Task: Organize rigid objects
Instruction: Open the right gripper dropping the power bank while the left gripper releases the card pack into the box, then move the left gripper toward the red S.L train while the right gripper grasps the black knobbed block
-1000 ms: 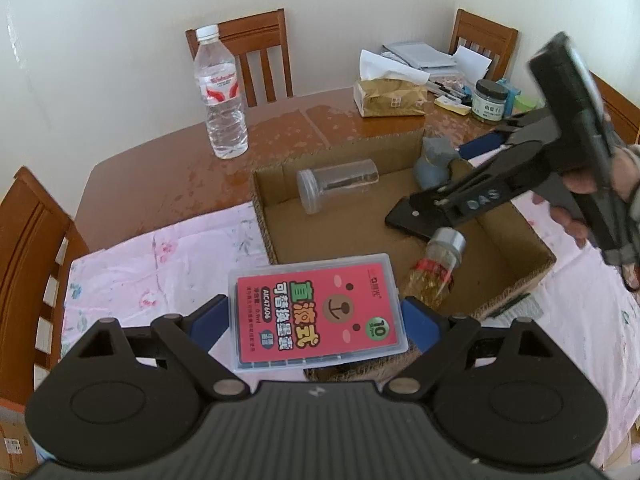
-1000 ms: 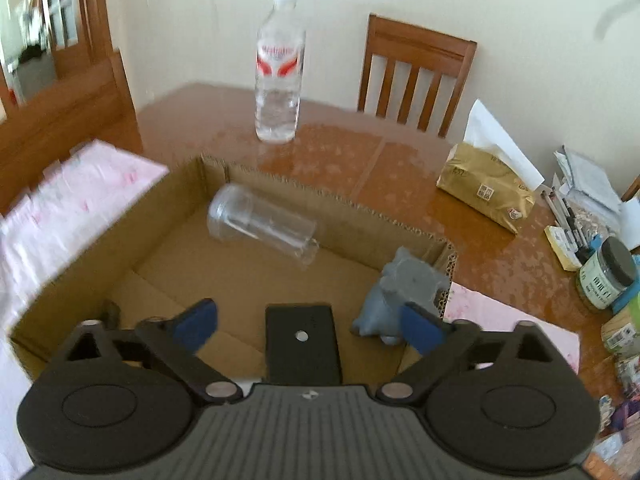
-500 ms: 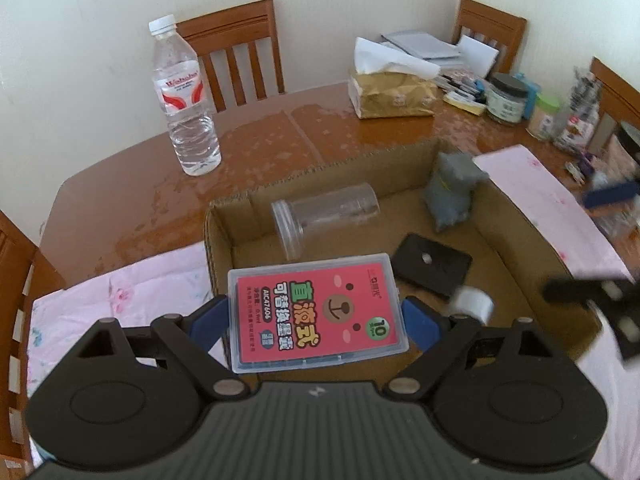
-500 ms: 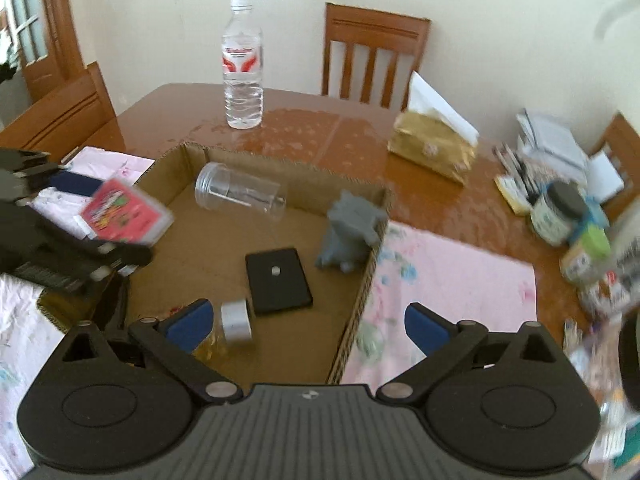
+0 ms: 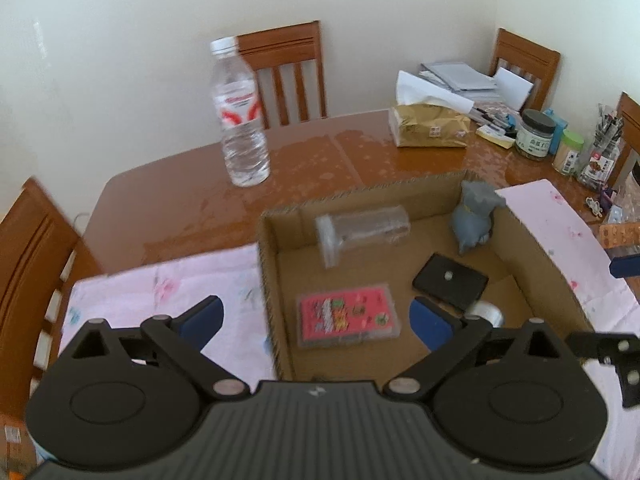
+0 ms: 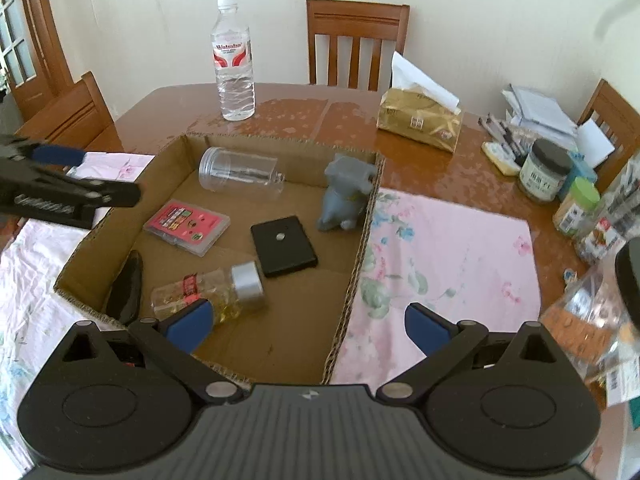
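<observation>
Released a moment ago, the red case [image 5: 347, 311] now lies flat on the floor of the box [image 5: 532, 236], no longer between the left gripper's [image 5: 316, 316] jaws, which have just been opening and stand wide and empty above the near-left corner. Meanwhile the right gripper [image 6: 308, 322] has swung out past the box's right wall over the pink cloth [image 6: 452, 240], its jaws also wide with nothing between them.

Judged from this, the drop is done and the left hand should lift clear without catching the cardboard rim, while the right appears headed for the jars [image 6: 544, 170] crowding the surface's [image 6: 288, 108] right edge. Inside the box, largest to smallest: a clear tumbler [image 6: 240, 170] on its side, a grey figurine [image 6: 344, 192] in the far-right corner, a black plate [image 6: 284, 246], a silver-capped bottle [image 6: 208, 290]. Any further item needs the bare floor between them. A water bottle [image 6: 234, 60] and tissue pack [image 6: 420, 122] stand beyond the box, well apart.
</observation>
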### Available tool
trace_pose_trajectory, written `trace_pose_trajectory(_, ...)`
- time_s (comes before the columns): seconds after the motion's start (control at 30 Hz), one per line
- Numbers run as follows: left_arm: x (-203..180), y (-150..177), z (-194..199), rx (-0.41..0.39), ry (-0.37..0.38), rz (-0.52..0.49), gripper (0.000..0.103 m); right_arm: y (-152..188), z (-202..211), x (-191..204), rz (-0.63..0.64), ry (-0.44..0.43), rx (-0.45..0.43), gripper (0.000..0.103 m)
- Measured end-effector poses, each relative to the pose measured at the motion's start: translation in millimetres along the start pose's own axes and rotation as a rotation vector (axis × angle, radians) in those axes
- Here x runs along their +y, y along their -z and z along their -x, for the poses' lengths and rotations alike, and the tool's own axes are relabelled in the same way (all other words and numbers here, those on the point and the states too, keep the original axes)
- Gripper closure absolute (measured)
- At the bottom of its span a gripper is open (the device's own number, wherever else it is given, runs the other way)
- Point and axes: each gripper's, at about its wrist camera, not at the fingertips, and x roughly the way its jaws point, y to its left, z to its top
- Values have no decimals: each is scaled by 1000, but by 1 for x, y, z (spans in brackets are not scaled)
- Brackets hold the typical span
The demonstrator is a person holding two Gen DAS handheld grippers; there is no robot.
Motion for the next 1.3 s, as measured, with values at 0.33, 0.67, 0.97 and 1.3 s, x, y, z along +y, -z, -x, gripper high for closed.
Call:
trace_pose_trajectory(0.33, 14, 60, 34, 31, -59, 84, 4, 30, 10, 11, -29, -17, 33, 0)
trace_pose_trajectory(0.67, 26, 100, 39, 56, 28, 67, 4, 44, 0, 60, -72, -15, 92, 0)
trace_pose_trajectory(0.97, 32, 122, 40, 66, 120, 12, 4, 69, -8, 93, -74, 69, 181, 0)
trace_pose_trajectory(1.3, 36, 133, 38, 67, 180, -12, 4, 97, -16, 123, -62, 76, 199, 0)
